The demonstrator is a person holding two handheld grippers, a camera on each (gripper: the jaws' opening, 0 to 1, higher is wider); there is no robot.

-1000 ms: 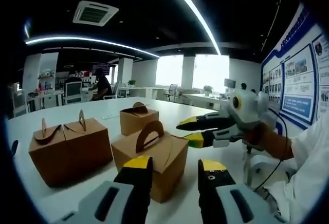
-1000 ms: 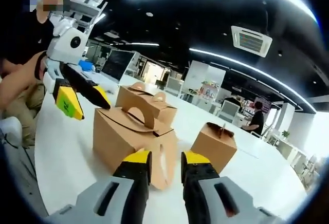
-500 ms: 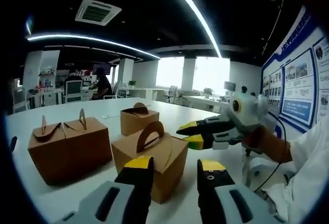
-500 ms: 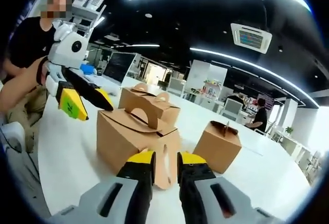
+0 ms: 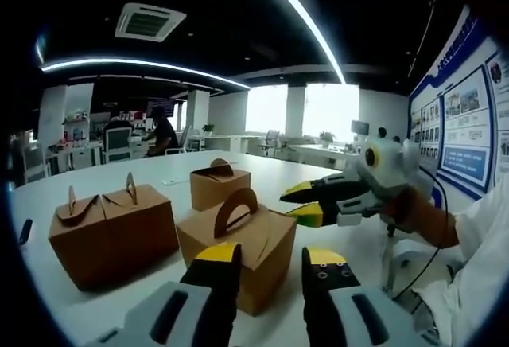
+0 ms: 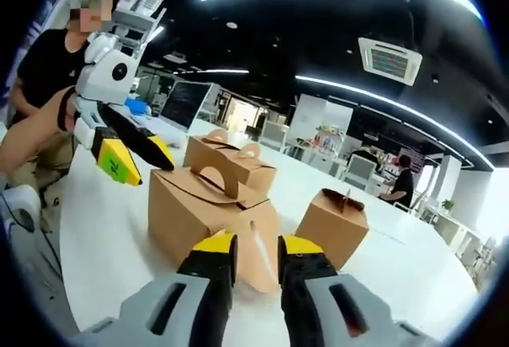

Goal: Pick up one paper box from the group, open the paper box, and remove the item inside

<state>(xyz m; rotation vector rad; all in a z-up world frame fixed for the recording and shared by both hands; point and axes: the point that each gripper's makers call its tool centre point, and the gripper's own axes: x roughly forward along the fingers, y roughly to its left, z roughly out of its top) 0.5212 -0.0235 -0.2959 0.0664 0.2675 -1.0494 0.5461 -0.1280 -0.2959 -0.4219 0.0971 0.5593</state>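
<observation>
Three brown paper boxes with arched handles stand on a white table (image 5: 119, 307). The nearest box (image 5: 238, 235) sits just ahead of my left gripper (image 5: 269, 258), which is open, with the box's near corner showing between the jaws. My right gripper (image 5: 301, 204) hovers at that box's right end, jaws apart. In the right gripper view the same box (image 6: 195, 204) is straight ahead, and its end flap shows between the narrowly open jaws of the right gripper (image 6: 256, 247); whether they touch it I cannot tell. The left gripper (image 6: 131, 156) hangs open over the box's far end.
A wider box with two handles (image 5: 111, 228) stands to the left and a smaller box (image 5: 220, 186) farther back. A person's arm (image 5: 421, 220) holds the right gripper. Office desks and seated people lie beyond the table (image 6: 103, 235).
The left gripper's jaws have drawn slightly closer together. Both views have shifted a little. The boxes have not moved.
</observation>
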